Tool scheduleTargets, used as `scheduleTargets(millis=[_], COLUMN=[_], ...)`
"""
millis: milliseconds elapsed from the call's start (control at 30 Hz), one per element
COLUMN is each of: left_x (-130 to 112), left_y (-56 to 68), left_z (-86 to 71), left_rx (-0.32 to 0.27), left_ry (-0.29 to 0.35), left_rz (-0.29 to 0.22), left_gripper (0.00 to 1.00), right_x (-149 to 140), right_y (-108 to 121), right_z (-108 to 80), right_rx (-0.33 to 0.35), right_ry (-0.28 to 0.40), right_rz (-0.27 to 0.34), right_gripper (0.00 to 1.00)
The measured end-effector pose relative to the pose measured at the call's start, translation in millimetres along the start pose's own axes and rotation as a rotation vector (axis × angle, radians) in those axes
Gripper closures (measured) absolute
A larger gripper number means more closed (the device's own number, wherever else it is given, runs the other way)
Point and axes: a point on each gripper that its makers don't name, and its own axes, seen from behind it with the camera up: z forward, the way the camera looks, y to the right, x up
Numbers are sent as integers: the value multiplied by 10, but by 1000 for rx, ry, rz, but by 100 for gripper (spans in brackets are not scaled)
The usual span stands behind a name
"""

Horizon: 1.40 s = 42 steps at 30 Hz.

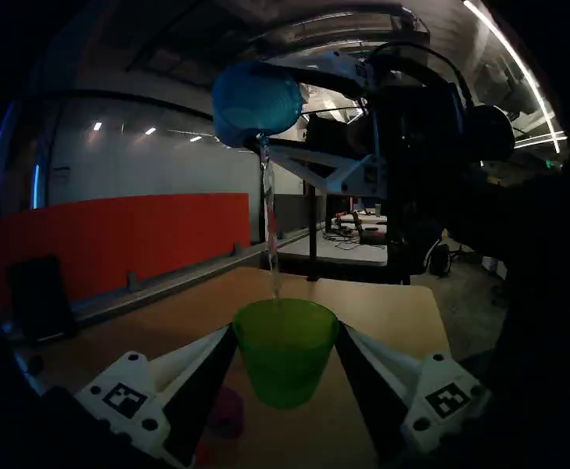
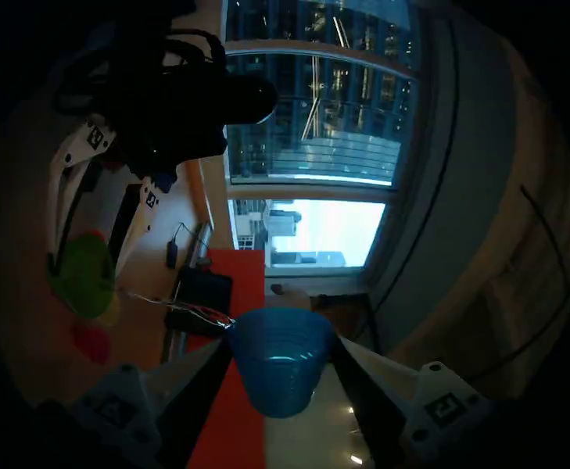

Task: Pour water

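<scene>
In the left gripper view a green cup (image 1: pixel 285 356) stands upright above the wooden table (image 1: pixel 394 309), and my left gripper (image 1: pixel 285 336) is shut on its sides. High above it my right gripper (image 1: pixel 286 109) holds a blue cup (image 1: pixel 255 103) tipped over. A thin stream of water (image 1: pixel 269 223) falls from the blue rim into the green cup. In the right gripper view, which is rolled sideways, my right gripper (image 2: pixel 281 344) is shut on the blue cup (image 2: pixel 280 371). The water stream (image 2: pixel 177 306) runs left toward the green cup (image 2: pixel 82 275), held by the left gripper (image 2: pixel 87 252).
A red partition (image 1: pixel 120 234) runs along the table's far left edge, with a dark flat device (image 1: pixel 38 297) leaning near it. A pink object (image 1: pixel 227 413) lies on the table under the left finger. Desks and a person's dark shape (image 1: pixel 472 195) stand behind. Large windows (image 2: pixel 324 133) show beyond.
</scene>
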Motion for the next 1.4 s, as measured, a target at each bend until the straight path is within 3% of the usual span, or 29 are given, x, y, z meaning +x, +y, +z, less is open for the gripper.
scheduleTargets(millis=[800,1000,1100,1200,1400], left_x=[48,69,85,100,121], left_y=[-19,-30,-37,-43,-75], left_z=[63,56,40,14,-44], left_rx=[1,6,8,11,21], left_ry=[13,19,22,24,24], left_rz=[-13,-18,-15,-12,-7], left_gripper=[12,12,12,12,12], right_x=[266,312,257,170,13], right_y=[-117,-151,-153,-166,-231], right_z=[105,83,67,41,-45], right_rx=[20,15,7,2,3], right_ry=[29,36,27,14,-7], right_rz=[-200,-209,-156,-44,269], right_gripper=[9,9,9,9,9])
